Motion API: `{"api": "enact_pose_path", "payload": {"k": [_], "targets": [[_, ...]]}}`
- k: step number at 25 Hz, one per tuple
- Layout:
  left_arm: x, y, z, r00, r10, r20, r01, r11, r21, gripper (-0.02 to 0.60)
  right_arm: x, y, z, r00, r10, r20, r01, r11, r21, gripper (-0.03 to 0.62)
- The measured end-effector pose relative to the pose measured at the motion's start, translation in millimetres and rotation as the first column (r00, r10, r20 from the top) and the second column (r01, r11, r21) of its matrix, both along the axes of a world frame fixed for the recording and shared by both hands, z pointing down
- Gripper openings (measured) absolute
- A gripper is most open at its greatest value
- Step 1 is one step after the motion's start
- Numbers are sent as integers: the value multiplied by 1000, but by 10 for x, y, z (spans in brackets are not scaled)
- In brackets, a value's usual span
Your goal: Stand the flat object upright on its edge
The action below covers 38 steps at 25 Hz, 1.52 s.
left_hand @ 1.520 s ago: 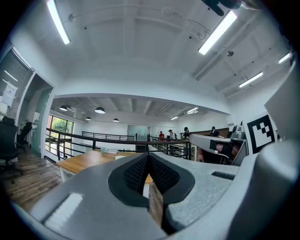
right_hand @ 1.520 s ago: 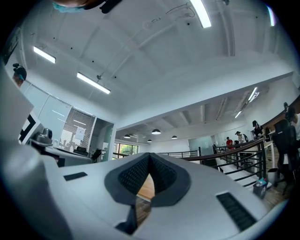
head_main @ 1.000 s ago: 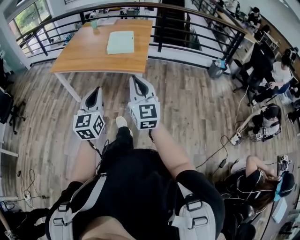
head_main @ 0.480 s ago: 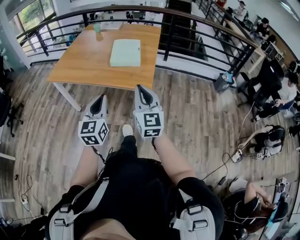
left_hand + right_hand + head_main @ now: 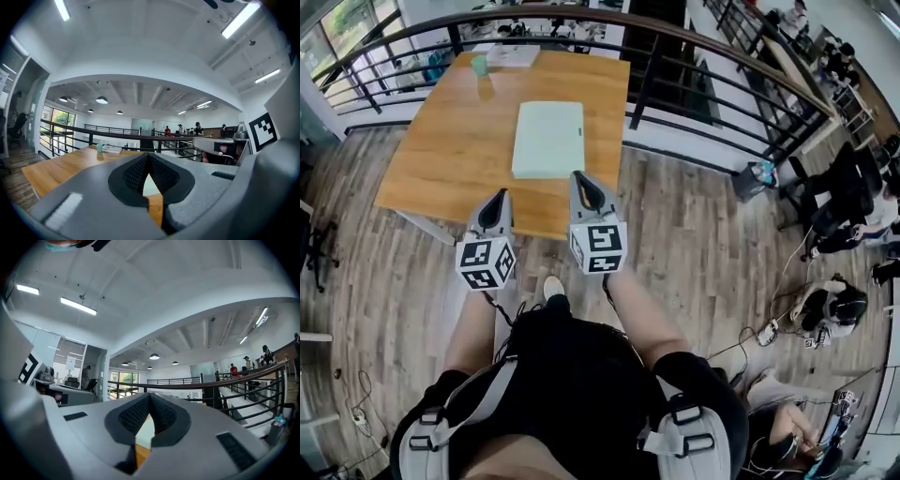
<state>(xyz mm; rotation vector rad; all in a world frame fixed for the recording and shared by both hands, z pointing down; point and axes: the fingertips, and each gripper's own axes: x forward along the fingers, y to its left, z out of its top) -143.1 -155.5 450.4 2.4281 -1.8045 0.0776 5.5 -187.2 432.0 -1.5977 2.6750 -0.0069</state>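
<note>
Wooden table (image 5: 441, 159) is seen on a plank floor, beside a black railing (image 5: 703, 70). The pale green flat object (image 5: 548, 139) is laid flat on the tabletop, untouched. Left gripper (image 5: 497, 197) and right gripper (image 5: 579, 178) are held over the table's near edge, jaws pressed together, nothing gripped.

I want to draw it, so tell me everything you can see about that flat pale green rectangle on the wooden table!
The flat pale green rectangle is thin and plain, with rounded corners and a dull, smooth-looking top; what it is made of cannot be told. It lies flat, not yet on its edge, near the middle of the orange-brown wooden table, its long sides pointing away from the person. Only the table touches it.
</note>
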Motion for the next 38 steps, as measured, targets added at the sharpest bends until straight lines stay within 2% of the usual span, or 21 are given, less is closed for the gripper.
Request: {"api": "enact_pose_path", "payload": {"k": [5,9,17,20,21,23,26,29,33,38], "targets": [[-242,-985,-54,1000,-7,-12,6,999,-33,3,-138,-1009,-33,1000,7,2,-7,999,-35,3],[-209,-1621,82,1000,-10,1,10,996,-83,3,8,-1618,100,1000,23,3,-23,997,-80,3],[-43,-2270,448,997,-83,9,83,978,-189,3,428,-2348,414,1000,-11,10,13,984,-176,3],[-82,-2434,545,995,-99,11,99,969,-224,3,436,-2536,573,999,-39,30,46,967,-249,3],[-103,-2509,576,995,-96,11,96,967,-237,10,404,-2611,628,997,-56,54,69,957,-281,34],[-143,-2655,676,997,-83,12,83,959,-272,112,335,-2751,770,991,-86,99,115,932,-345,151],[-220,-2836,941,998,-56,10,55,934,-353,199,262,-2931,1070,987,-106,118,148,884,-443,214],[-331,-3001,1238,999,-31,-14,21,896,-444,232,183,-3090,1379,985,-113,128,164,828,-536,253],[-492,-3280,1625,1000,4,-27,-19,816,-577,244,85,-3318,1838,985,-105,140,172,735,-656,261],[-754,-3622,2069,997,-9,-73,-46,705,-708,243,69,-3544,2463,990,-62,130,142,579,-803,262]]}}
